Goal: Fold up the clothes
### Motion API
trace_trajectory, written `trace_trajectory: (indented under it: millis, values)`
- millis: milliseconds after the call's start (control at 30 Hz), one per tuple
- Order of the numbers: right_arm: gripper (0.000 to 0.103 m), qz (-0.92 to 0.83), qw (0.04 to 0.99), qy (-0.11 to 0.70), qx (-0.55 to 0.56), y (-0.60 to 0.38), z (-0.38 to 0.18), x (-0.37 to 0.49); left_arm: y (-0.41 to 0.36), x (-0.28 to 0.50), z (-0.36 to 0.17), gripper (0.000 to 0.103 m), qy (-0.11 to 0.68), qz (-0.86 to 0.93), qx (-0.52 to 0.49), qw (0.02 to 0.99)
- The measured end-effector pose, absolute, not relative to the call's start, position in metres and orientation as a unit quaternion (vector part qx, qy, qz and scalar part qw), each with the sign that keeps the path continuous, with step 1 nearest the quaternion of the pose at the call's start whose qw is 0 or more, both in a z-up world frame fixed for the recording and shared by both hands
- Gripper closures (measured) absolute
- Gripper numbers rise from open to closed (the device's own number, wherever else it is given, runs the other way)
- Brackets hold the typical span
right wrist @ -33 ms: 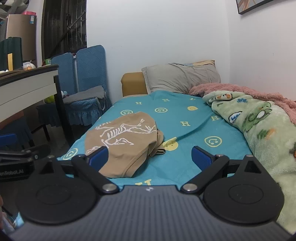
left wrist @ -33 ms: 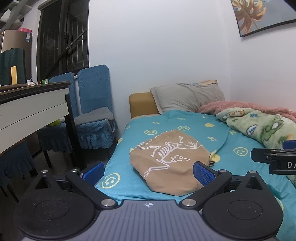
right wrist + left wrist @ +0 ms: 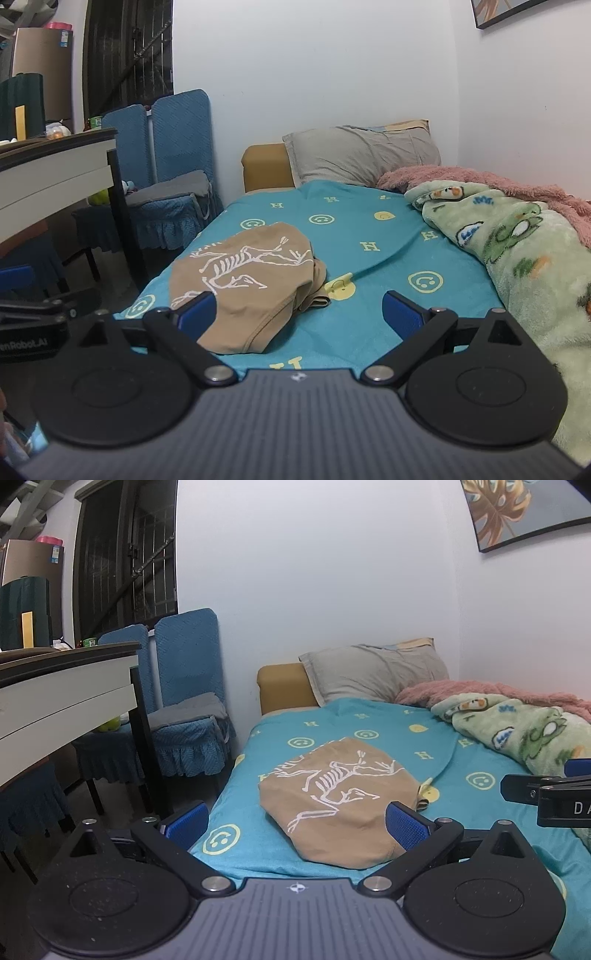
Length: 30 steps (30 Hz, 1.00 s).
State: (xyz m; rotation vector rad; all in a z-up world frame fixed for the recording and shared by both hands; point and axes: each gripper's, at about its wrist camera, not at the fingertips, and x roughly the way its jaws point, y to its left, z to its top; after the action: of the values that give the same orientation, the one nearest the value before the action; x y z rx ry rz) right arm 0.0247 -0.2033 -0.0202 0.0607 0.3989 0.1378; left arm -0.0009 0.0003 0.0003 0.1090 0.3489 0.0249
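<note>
A tan garment with a white skeleton print [image 3: 332,794] lies bunched on the teal smiley bedsheet [image 3: 369,720]; it also shows in the right wrist view [image 3: 243,280]. My left gripper [image 3: 295,827] is open and empty, held just short of the garment's near edge. My right gripper [image 3: 299,314] is open and empty, to the right of the garment's near edge, over the sheet [image 3: 369,314]. The right gripper's side shows at the right edge of the left wrist view [image 3: 546,794]. The left gripper's side shows at the left edge of the right wrist view [image 3: 37,325].
A green cartoon blanket [image 3: 517,258] and a pink blanket [image 3: 480,181] fill the bed's right side by the wall. A grey pillow [image 3: 373,675] lies at the head. Blue-covered chairs [image 3: 184,701] and a desk [image 3: 66,701] stand left of the bed.
</note>
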Motion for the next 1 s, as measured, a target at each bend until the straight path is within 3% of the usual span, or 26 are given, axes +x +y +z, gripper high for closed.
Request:
trace_trajectory:
  millis: [1000]
  values:
    - [0.005, 0.060, 0.979, 0.194, 0.031, -0.205, -0.018, 0.021, -0.001, -0.002, -0.006, 0.000, 0.188, 0.007, 0.059, 0.980]
